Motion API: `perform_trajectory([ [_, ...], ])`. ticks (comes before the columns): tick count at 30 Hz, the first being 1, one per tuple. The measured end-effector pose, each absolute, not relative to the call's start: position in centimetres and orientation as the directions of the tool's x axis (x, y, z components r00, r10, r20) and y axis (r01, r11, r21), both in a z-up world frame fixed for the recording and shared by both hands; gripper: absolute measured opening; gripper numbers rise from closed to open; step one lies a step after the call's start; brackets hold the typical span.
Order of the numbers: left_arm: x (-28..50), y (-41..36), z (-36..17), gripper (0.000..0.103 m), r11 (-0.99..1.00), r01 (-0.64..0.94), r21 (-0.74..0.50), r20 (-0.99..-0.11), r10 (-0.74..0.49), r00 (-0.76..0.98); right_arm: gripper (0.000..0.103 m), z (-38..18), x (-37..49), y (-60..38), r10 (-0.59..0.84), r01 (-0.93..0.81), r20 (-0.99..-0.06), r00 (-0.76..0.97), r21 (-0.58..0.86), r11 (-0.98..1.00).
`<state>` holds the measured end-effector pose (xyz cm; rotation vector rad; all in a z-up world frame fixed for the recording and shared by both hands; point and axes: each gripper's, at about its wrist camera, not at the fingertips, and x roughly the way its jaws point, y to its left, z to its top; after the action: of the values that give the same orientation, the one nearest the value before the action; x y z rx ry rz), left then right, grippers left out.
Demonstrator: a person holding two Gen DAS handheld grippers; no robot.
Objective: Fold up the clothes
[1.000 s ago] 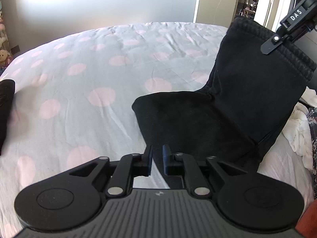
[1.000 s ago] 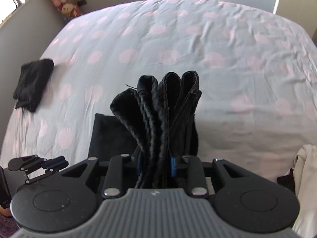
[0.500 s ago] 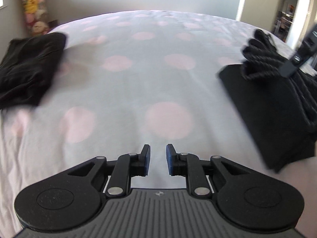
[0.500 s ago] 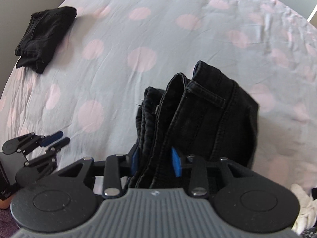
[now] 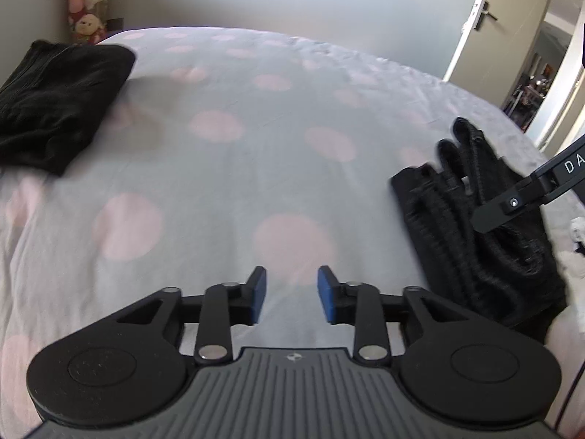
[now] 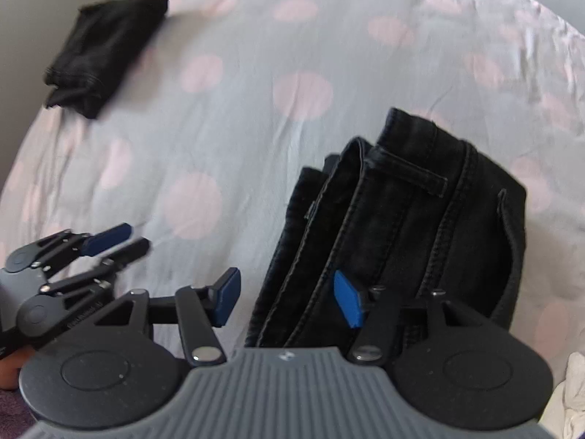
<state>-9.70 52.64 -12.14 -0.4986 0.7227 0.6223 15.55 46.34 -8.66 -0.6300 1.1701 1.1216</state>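
Black jeans [image 6: 402, 219], folded into a thick bundle, lie on the dotted bedsheet [image 6: 237, 139]. My right gripper [image 6: 287, 298] points down over their near end and its jaws are opening. The bundle sits between them, and the left pad [image 6: 226, 294] stands clear of the cloth. In the left wrist view the jeans [image 5: 475, 241] lie at the right with a right finger [image 5: 508, 206] over them. My left gripper [image 5: 291, 292] hovers over bare sheet, its jaws opening with nothing between them. It also shows at the left in the right wrist view, as the left gripper [image 6: 135, 239].
A folded black garment [image 5: 55, 106] lies at the far left of the bed [image 5: 256, 153], also visible as the folded garment [image 6: 106, 51]. White clothes [image 6: 570, 395] are piled at the right edge. Plush toys [image 5: 87, 3] stand by the wall; a door [image 5: 471, 25] is open at the right.
The right gripper came down with the jeans bundle, laid it on the bed, and its jaws spread off it. The left gripper swung left away from the jeans and its jaws widened.
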Motion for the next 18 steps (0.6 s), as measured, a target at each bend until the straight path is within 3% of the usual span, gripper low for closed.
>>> perform_trajectory([
  [1, -9.1, 52.3, -11.4, 0.042, 0.72, -0.66, -0.214, -0.722, 0.338, 0.603, 0.046, -7.5, 15.9, 45.7, 0.377, -0.922, -0.926, -0.011, 0.156, 0.356],
  [5, -6.3, 50.8, -8.5, 0.043, 0.762, -0.599, -0.246, -0.68, 0.304, 0.667, 0.039, -3.6, 17.8, 42.4, 0.457, -0.928, -0.887, 0.068, 0.112, 0.355],
  [7, -4.4, 49.9, -7.2, 0.043, 0.782, -0.57, -0.252, -0.659, 0.293, 0.692, 0.022, -3.0, 19.3, 40.5, 0.476, -0.922, -0.872, 0.116, 0.083, 0.378],
  [10, -0.9, 48.8, -6.0, 0.043, 0.814, -0.524, -0.25, -0.647, 0.262, 0.716, 0.015, -3.5, 21.5, 37.8, 0.483, -0.91, -0.861, 0.159, 0.062, 0.41],
  [18, 7.6, 46.1, -6.4, 0.02, 0.883, -0.442, -0.158, -0.66, 0.239, 0.712, 0.006, -8.5, 27.3, 34.8, 0.506, -0.888, -0.847, 0.161, 0.099, 0.449],
])
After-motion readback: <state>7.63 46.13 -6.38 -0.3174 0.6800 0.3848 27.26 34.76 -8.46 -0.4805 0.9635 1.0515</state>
